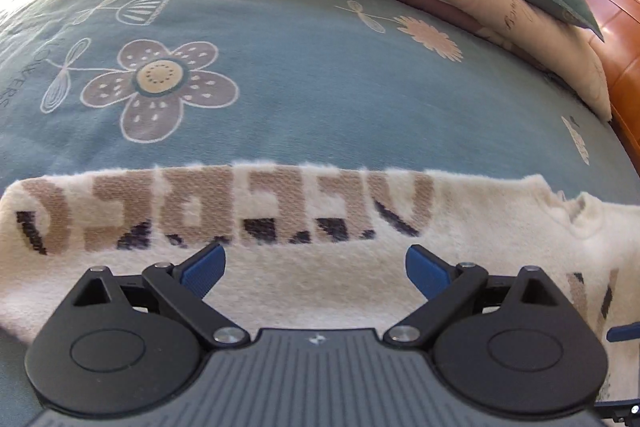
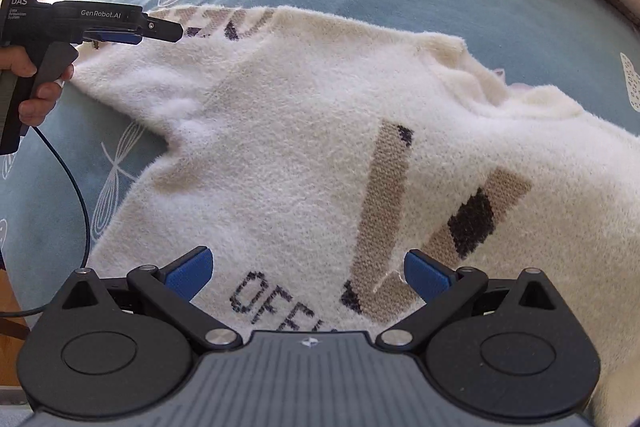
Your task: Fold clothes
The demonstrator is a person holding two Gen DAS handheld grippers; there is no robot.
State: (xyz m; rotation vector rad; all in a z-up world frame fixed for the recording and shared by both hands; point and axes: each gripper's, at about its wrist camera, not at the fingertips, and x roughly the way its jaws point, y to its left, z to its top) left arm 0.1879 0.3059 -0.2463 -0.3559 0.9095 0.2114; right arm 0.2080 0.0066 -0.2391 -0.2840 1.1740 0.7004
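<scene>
left gripper point(image 1: 315, 269): wide open, holds nothing | right gripper point(image 2: 308, 269): wide open, holds nothing | fluffy white sweater point(image 2: 304, 131): lies on blue bedspread point(image 1: 304, 75)

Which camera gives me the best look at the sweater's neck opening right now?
The right wrist view: the sweater spreads across it, with the neck opening visible at its far edge. The left wrist view catches only a sliver of that opening at the right.
</scene>
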